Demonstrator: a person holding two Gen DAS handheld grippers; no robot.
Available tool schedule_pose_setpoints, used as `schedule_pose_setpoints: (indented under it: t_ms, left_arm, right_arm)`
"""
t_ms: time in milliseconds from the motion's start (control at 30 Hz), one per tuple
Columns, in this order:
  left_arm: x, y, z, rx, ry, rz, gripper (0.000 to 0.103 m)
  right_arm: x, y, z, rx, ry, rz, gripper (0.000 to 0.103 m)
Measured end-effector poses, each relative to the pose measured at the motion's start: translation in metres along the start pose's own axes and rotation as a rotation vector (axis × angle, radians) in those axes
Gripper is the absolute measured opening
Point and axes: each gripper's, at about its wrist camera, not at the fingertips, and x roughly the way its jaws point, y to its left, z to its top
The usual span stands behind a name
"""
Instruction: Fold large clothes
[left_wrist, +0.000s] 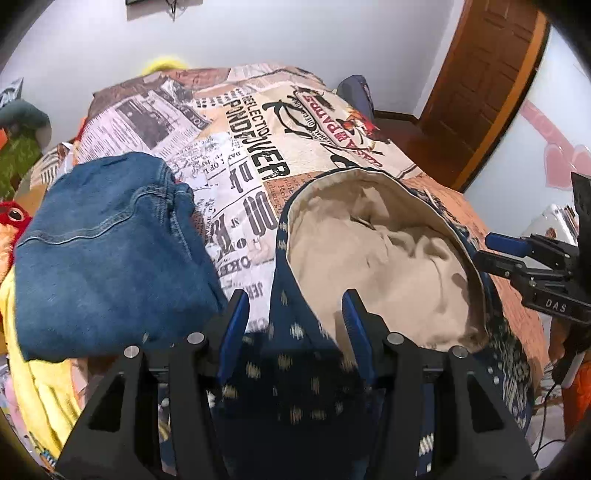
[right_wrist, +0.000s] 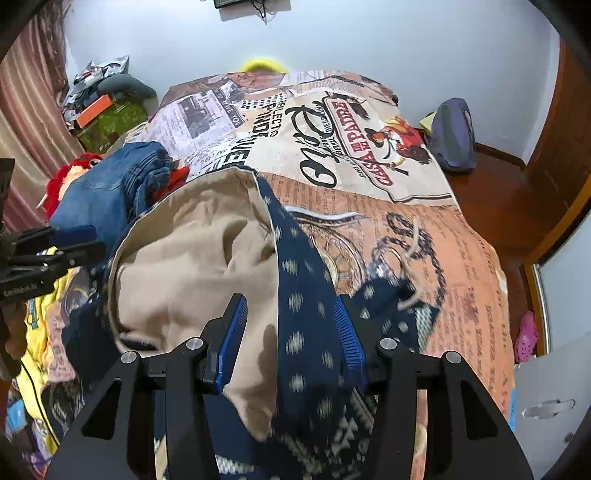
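Note:
A large navy garment with small cream marks and a beige lining (left_wrist: 380, 258) lies spread on the bed; it also shows in the right wrist view (right_wrist: 192, 266). My left gripper (left_wrist: 293, 314) is open, its blue pads either side of the garment's navy left edge (left_wrist: 291, 347). My right gripper (right_wrist: 291, 321) is open over the garment's navy right edge (right_wrist: 306, 295), with the fabric between the pads. The right gripper also shows at the right of the left wrist view (left_wrist: 495, 251), and the left gripper at the left of the right wrist view (right_wrist: 81, 240).
Folded blue jeans (left_wrist: 110, 251) lie to the left on the newsprint-patterned bedspread (left_wrist: 258, 122). Yellow clothing (left_wrist: 40, 398) and a red plush toy (right_wrist: 70, 173) sit at the left edge. A blue bag (right_wrist: 454, 136), wooden door (left_wrist: 487, 85) and floor are to the right.

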Motion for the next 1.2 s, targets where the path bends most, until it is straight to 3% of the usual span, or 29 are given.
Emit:
schedule_pose_setpoints:
  t_ms: [333, 467, 567, 600, 633, 667, 833, 1033, 1200]
  left_arm:
    - [0.063, 0.023, 0.018, -0.144, 0.09, -0.103, 0.052]
    - [0.075, 0.034, 0.021, -0.207, 0.088, -0.164, 0.048]
    - [0.078, 0.033, 0.024, -0.168, 0.062, -0.128, 0.03]
    - [0.079, 0.032, 0.025, -0.154, 0.06, -0.115, 0.016]
    - [0.081, 0.032, 0.026, -0.149, 0.065, -0.114, 0.009]
    - [0.08, 0.032, 0.026, -0.152, 0.066, -0.118, 0.009]
    - [0.046, 0.022, 0.025, -0.122, 0.013, -0.139, 0.006]
    - [-0.018, -0.011, 0.017, -0.003, -0.057, -0.152, 0.006]
    - [-0.058, -0.032, -0.007, 0.052, -0.071, -0.18, 0.006]
  right_arm:
    - [0.043, -0.007, 0.017, 0.009, 0.022, 0.038, 0.045]
    - [0.048, -0.008, 0.02, 0.011, 0.012, 0.058, 0.045]
    - [0.055, -0.01, 0.022, 0.017, 0.014, 0.079, 0.031]
    - [0.058, -0.011, 0.022, 0.024, 0.021, 0.08, 0.023]
    - [0.06, -0.015, 0.022, 0.042, 0.034, 0.086, 0.015]
    - [0.062, -0.017, 0.023, 0.058, 0.048, 0.099, 0.011]
    - [0.034, -0.024, 0.022, 0.09, 0.008, 0.156, 0.008]
    - [-0.019, -0.01, 0.013, 0.004, -0.055, 0.153, 0.007]
    - [-0.054, -0.008, -0.006, 0.003, -0.077, 0.191, 0.007]
